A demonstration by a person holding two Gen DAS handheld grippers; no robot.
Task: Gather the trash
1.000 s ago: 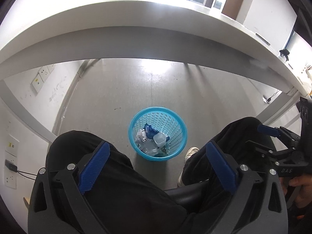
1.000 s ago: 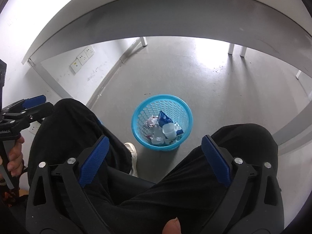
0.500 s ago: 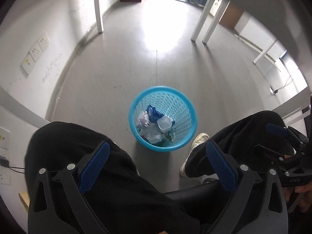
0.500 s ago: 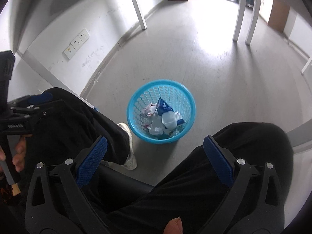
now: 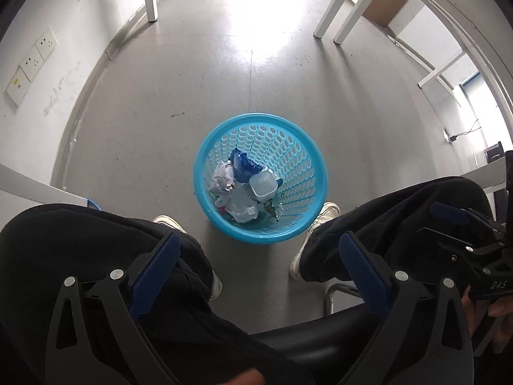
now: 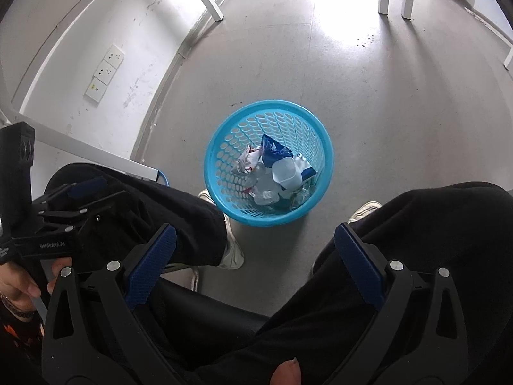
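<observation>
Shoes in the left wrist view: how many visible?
2. One shoe peeks from under the trouser leg left of the blue basket; the other shoe sits right of the basket, touching or nearly touching its rim. Both are partly hidden by the legs.

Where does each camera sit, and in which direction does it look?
Left wrist: on the left gripper, looking down at the blue basket on the floor; black-trousered knees and white shoes show.
Right wrist: on the right gripper, looking down likewise; knees and a hand holding the other gripper show.
Shared: basket, trash inside, both legs.
</observation>
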